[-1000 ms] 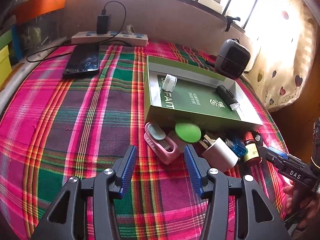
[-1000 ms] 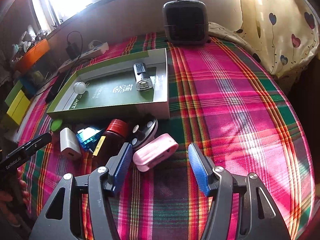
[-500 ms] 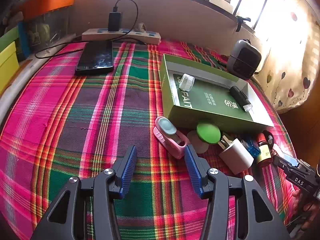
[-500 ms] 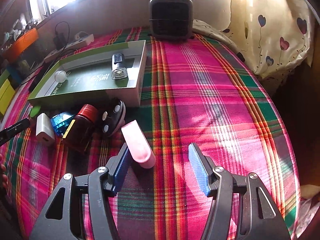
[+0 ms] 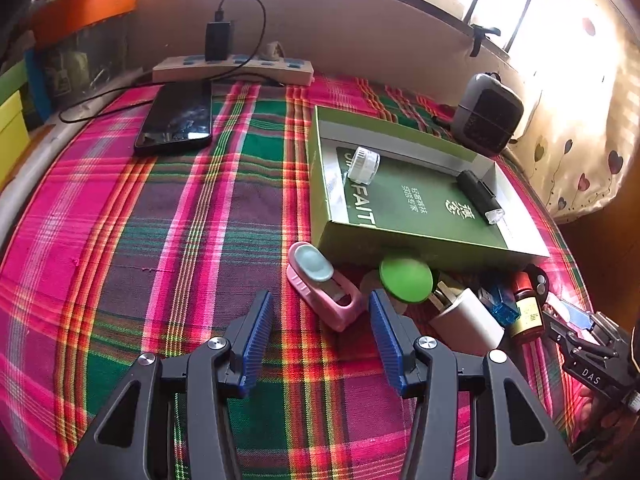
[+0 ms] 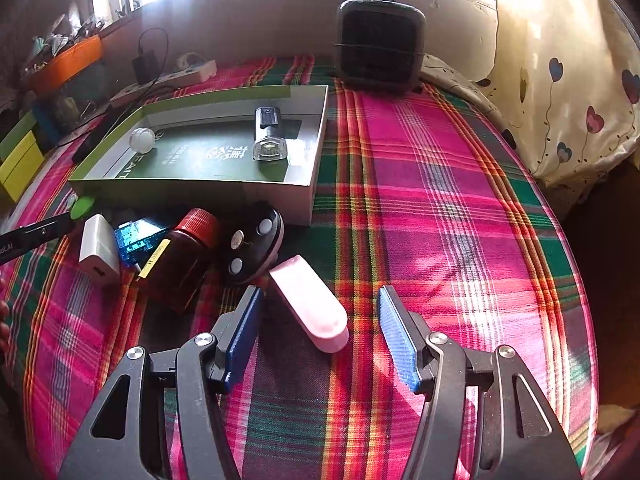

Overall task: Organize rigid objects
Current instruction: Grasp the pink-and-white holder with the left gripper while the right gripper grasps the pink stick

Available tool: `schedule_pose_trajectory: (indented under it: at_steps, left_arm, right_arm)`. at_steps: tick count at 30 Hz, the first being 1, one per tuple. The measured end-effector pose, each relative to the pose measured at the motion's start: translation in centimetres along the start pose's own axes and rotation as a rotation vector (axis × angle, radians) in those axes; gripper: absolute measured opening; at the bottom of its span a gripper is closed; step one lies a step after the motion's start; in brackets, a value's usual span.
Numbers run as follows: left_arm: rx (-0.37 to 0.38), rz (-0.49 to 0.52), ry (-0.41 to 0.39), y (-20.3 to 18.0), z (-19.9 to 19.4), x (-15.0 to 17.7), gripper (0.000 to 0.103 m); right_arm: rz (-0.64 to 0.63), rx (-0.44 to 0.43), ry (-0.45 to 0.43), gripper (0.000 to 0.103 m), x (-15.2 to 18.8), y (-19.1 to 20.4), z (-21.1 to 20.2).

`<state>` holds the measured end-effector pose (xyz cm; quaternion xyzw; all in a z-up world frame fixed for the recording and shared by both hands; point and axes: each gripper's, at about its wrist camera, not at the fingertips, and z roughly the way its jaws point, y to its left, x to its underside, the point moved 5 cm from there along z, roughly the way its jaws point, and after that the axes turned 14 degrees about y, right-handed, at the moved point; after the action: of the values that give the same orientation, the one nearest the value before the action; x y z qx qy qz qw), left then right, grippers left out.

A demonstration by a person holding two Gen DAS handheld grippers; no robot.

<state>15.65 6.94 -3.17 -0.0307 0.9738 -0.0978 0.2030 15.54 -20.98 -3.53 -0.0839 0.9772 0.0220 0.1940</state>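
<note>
While both grippers hang over the plaid cloth, we note left gripper jaws apart, empty, pink clip just ahead, right gripper jaws apart around pink case, pads clear, green box beyond.

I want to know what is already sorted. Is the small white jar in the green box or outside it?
In. The white jar lies on the floor of the green box, inside its walls, near one corner.

Both tongs, left and right, have black skeletal arms, silver screws and ribbed blue pads.
</note>
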Motion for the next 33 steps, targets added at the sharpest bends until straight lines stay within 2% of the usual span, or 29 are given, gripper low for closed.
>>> schedule_pose_trajectory:
  at_steps: [6, 11, 15, 23, 30, 33]
  left_arm:
    - [-0.074, -0.012, -0.012, 1.0, -0.4, 0.0, 0.049]
    - [-0.068, -0.028, -0.01, 2.0, -0.5, 0.2, 0.049]
    - [-0.076, -0.004, -0.006, 1.6, -0.1, -0.2, 0.049]
    - [-0.135, 0.03, -0.016, 1.6, 0.6, -1.4, 0.049]
    - [-0.123, 0.031, -0.026, 1.7, 0.5, -1.3, 0.048]
    - [-0.131, 0.025, -0.027, 1.7, 0.5, -1.2, 0.042]
  right_arm:
    - [-0.006, -0.004, -0.008, 0.059, 0.0, 0.0, 0.0]
    - [-0.015, -0.006, -0.016, 0.059, -0.1, 0.0, 0.0]
    - [-0.015, -0.006, -0.018, 0.059, -0.1, 0.0, 0.0]
    - [-0.007, -0.006, -0.026, 0.059, -0.1, -0.2, 0.0]
    - [-0.005, -0.006, -0.028, 0.059, -0.2, -0.2, 0.0]
    - [-0.005, -0.007, -0.029, 0.059, -0.1, -0.2, 0.0]
